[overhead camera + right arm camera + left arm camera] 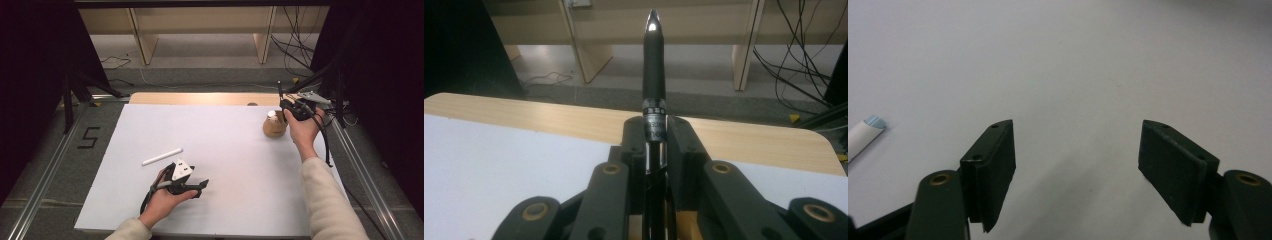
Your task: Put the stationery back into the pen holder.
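A white sheet (225, 150) covers most of the tabletop (200, 98), whose bare wood shows as a strip along the upper edge. A white tube (162, 156) lies left of centre; a tan holder (274, 125) stands upper right.

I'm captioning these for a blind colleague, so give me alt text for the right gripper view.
The right gripper is shut on a black pen that sticks straight out past its tips. Below lies the white sheet on a wooden table; behind are wooden shelf legs and loose cables on the floor.
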A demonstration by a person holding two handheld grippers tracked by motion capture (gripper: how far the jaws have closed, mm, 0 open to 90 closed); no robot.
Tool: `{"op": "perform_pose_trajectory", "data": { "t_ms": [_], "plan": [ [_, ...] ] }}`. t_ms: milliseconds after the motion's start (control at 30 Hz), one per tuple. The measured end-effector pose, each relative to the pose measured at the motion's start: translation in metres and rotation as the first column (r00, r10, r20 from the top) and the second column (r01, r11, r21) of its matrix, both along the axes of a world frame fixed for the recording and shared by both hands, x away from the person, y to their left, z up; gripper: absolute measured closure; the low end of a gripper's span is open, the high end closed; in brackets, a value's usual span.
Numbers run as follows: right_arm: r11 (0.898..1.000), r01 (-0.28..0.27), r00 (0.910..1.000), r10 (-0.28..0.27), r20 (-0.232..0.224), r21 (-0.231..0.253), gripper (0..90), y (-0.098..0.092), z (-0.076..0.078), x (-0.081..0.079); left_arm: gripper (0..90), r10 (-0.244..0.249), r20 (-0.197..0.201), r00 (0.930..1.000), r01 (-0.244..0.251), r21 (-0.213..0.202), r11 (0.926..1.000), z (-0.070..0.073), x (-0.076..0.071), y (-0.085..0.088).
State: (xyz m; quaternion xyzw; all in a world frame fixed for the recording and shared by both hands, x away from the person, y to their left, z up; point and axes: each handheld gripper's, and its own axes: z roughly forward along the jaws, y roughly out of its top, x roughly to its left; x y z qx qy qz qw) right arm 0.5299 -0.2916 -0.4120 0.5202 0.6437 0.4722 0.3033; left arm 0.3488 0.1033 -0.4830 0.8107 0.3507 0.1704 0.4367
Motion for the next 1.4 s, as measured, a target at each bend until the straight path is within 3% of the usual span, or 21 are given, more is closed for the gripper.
{"op": "perform_pose_trajectory", "data": {
  "t_ms": [1400],
  "plan": [
    [0.999, 0.014, 0.9998, -0.013, 0.013, -0.030, 79.5, 0.006, -0.009, 0.013, 31.0, -0.004, 0.000, 1.0000, 0.004, 0.000, 1.0000, 0.000, 0.000, -0.001]
  ]
}}
